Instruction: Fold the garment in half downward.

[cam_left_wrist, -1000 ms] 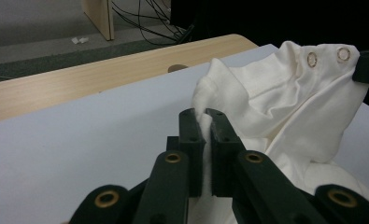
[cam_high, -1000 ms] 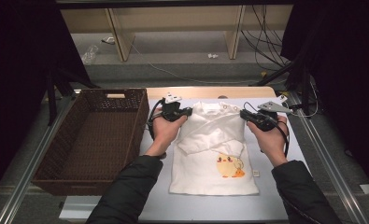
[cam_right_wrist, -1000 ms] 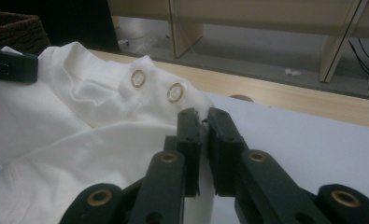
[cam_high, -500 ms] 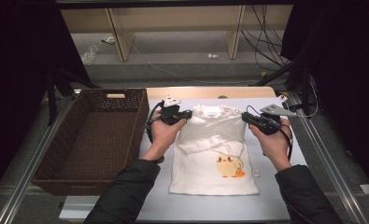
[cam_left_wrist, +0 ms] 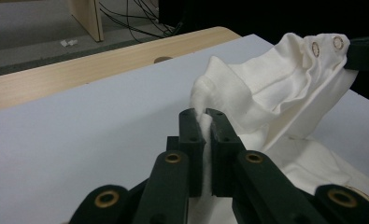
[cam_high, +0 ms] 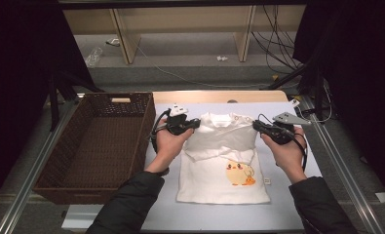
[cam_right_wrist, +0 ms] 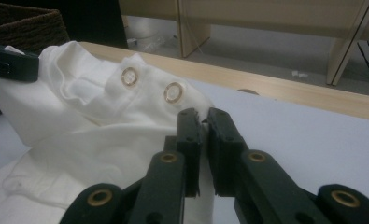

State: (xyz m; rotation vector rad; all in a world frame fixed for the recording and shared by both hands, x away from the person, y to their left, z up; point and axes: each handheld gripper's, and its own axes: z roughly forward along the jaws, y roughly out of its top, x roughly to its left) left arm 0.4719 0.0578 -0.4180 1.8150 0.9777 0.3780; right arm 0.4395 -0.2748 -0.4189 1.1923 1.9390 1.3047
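Left gripper [cam_left_wrist: 204,122]: pinching the white shirt [cam_high: 223,161]
Right gripper [cam_right_wrist: 202,122]: pinching the shirt's other shoulder
Shirt top: lifted, maybe just off the table [cam_high: 287,204]
Basket [cam_high: 102,141]: beside the shirt

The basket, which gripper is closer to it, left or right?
Left. The left gripper holds the shirt at its shoulder right beside the basket. The right gripper holds the shirt's other shoulder, across the shirt from the basket.

Before you: garment [cam_high: 222,163] lies on the table [cam_high: 287,204], centre. Basket [cam_high: 102,141] stands to its left, just beside the table's edge. Your left gripper [cam_high: 196,124] sits at its left shoulder, your right gripper [cam_high: 256,126] at its right shoulder.
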